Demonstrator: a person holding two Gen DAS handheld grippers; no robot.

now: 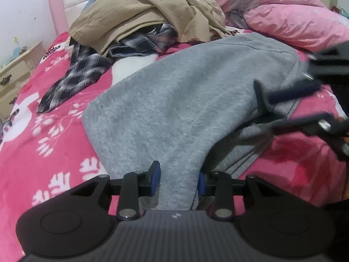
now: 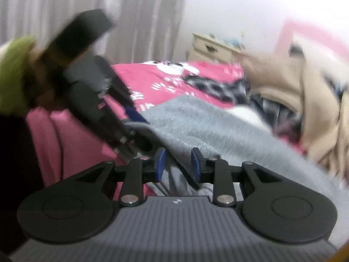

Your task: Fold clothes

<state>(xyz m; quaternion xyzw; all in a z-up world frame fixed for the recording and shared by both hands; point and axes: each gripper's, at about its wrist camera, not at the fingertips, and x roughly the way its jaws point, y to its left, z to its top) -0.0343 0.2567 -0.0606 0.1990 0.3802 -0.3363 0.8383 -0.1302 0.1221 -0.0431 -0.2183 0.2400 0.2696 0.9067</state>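
Observation:
A grey fleece garment (image 1: 185,100) lies spread on the pink flowered bedspread (image 1: 43,148). My left gripper (image 1: 178,181) sits at its near edge, shut on a band of the grey fabric that fills the gap between the blue pads. My right gripper (image 1: 265,111) reaches in from the right, blurred, at a folded edge of the garment with its fingers apart. In the right wrist view the right gripper (image 2: 177,166) stands open over the grey garment (image 2: 218,126), and the pads do not press on the cloth. The left gripper (image 2: 139,128) shows there at the garment's left edge.
A heap of clothes lies at the head of the bed: a beige garment (image 1: 141,15) over a plaid shirt (image 1: 76,76). A pink duvet (image 1: 294,15) is bunched at the far right. A cream nightstand (image 1: 15,74) stands beside the bed. A green sleeve (image 2: 15,72) holds the left gripper.

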